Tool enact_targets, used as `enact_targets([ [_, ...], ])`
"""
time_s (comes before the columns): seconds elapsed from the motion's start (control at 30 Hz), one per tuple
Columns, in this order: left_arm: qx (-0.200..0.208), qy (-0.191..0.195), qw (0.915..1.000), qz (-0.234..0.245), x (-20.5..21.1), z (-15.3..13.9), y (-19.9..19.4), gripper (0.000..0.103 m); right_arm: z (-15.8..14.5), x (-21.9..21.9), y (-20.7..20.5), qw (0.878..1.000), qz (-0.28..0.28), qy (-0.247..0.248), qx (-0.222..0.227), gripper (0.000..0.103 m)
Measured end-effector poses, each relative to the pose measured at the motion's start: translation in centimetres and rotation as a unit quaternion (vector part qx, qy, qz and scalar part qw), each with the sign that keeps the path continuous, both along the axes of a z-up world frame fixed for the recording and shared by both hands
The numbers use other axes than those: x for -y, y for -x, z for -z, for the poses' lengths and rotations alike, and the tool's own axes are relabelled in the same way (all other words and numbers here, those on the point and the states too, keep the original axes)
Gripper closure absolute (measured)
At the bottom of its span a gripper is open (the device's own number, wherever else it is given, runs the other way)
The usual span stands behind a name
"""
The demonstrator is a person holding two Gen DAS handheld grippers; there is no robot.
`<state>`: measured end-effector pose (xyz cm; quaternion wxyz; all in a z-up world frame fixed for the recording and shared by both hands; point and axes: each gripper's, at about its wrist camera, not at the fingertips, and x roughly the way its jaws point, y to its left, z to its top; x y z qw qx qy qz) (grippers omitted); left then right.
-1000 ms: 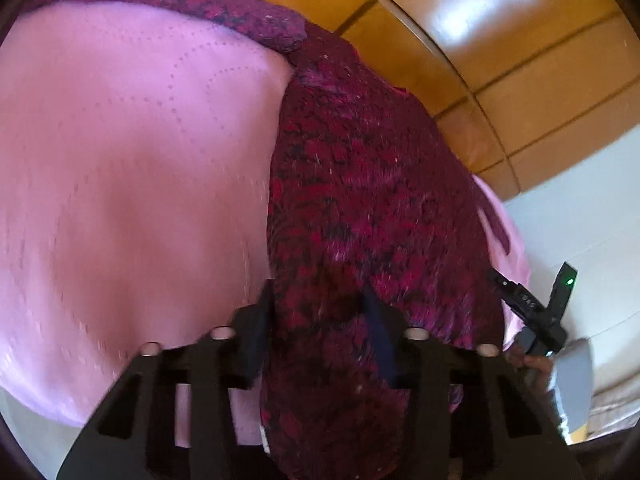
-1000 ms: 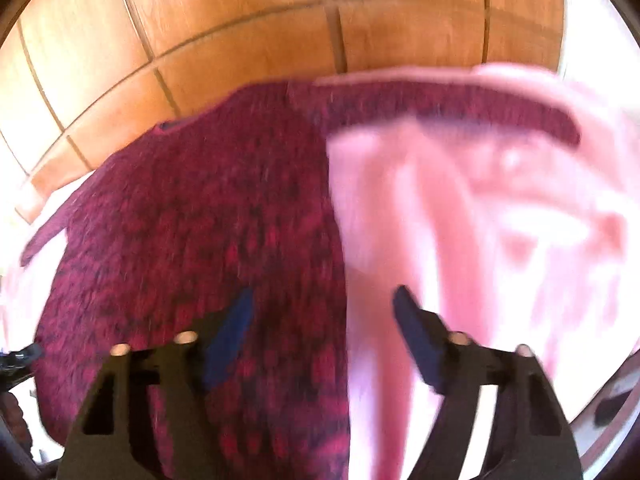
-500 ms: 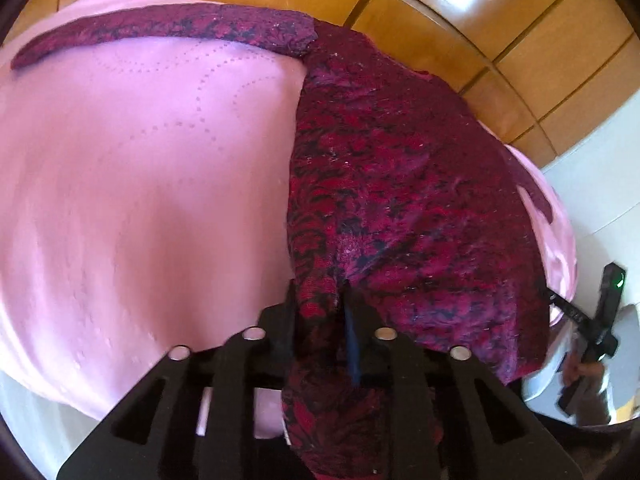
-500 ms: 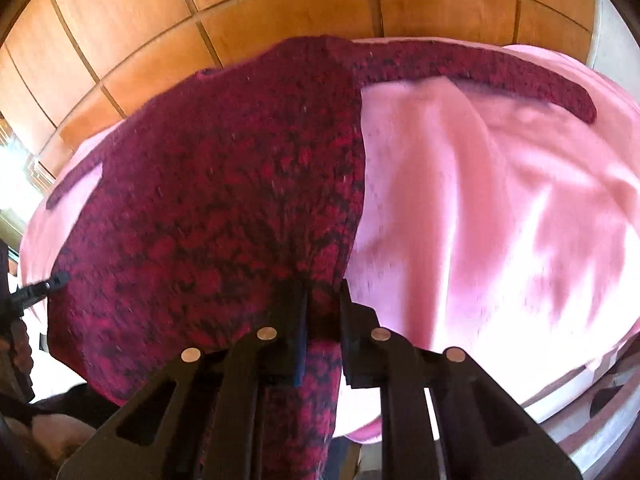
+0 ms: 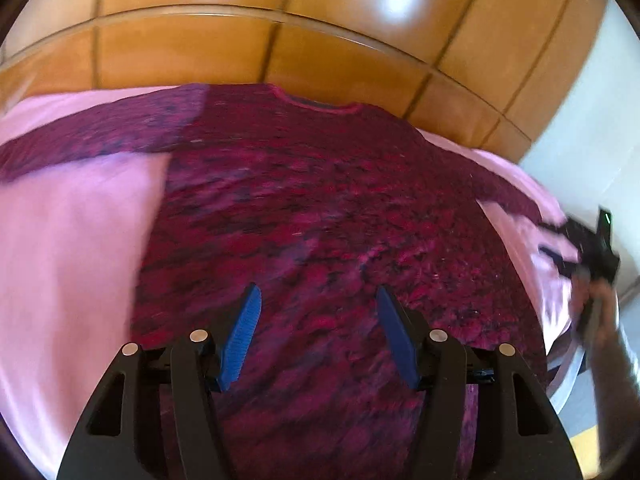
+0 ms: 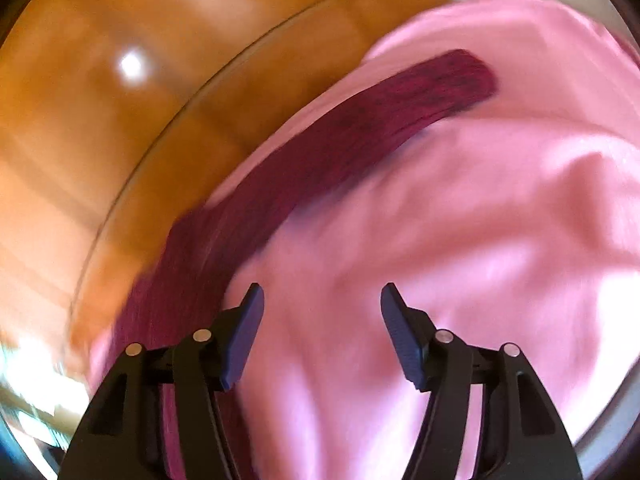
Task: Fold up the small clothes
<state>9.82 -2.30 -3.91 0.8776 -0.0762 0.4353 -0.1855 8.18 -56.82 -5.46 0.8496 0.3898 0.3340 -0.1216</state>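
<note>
A dark red knitted sweater lies spread flat on a pink bedspread, neck toward the wooden headboard. My left gripper is open and empty over the sweater's lower body. My right gripper is open and empty over the pink bedspread, beside the sweater's outstretched sleeve. The right wrist view is blurred. The right gripper also shows at the right edge of the left wrist view.
A glossy wooden headboard runs behind the bed and shows in the right wrist view. A pale wall stands to the right. The bed's edge drops off at the right.
Both grippers were shut on the sweater's lower edge half a second ago; both have opened and let go. The sweater now lies flat. The right gripper has swung toward the sleeve.
</note>
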Motion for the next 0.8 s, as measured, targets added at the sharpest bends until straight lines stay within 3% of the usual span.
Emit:
enact_targets([
  [0.1, -0.007, -0.020, 0.9997, 0.011, 1.5, 1.1, -0.9, 0.045, 0.9, 5.4, -2.8, 0.996, 0.080, -0.043, 0.019, 0.050],
  [0.2, -0.028, -0.028, 0.9992, 0.008, 1.6, 2.7, -1.5, 0.045, 1.5, 9.2, -4.8, 0.990, 0.134, -0.045, 0.009, 0.050],
  [0.37, -0.036, -0.026, 0.9990, 0.005, 1.4, 3.4, -2.0, 0.044, 3.4, 12.9, -6.0, 0.981, 0.174, -0.084, 0.005, 0.052],
  [0.43, -0.036, -0.025, 0.9990, 0.008, 1.4, 3.4, -2.0, 0.041, 3.0, 13.7, -6.7, 0.983, 0.172, -0.062, -0.011, 0.058],
  [0.47, -0.035, -0.026, 0.9990, 0.010, 1.6, 3.5, -2.0, 0.040, 2.8, 13.6, -6.9, 0.984, 0.168, -0.052, -0.021, 0.077],
  [0.5, -0.033, -0.029, 0.9989, 0.012, 1.7, 3.6, -2.0, 0.040, 2.5, 13.7, -7.2, 0.985, 0.164, -0.038, -0.027, 0.088],
  [0.6, -0.032, -0.029, 0.9989, 0.016, 1.9, 3.7, -2.0, 0.040, -0.6, 12.8, -6.4, 0.988, 0.150, 0.045, -0.013, 0.091],
  [0.67, -0.033, -0.023, 0.9991, 0.014, 1.6, 3.7, -1.9, 0.040, -0.9, 12.6, -5.9, 0.984, 0.157, 0.081, -0.033, 0.092],
  [0.8, -0.030, -0.017, 0.9993, 0.017, 1.7, 4.1, -1.9, 0.037, 2.7, 13.1, -5.0, 0.980, 0.162, 0.068, -0.093, 0.092],
])
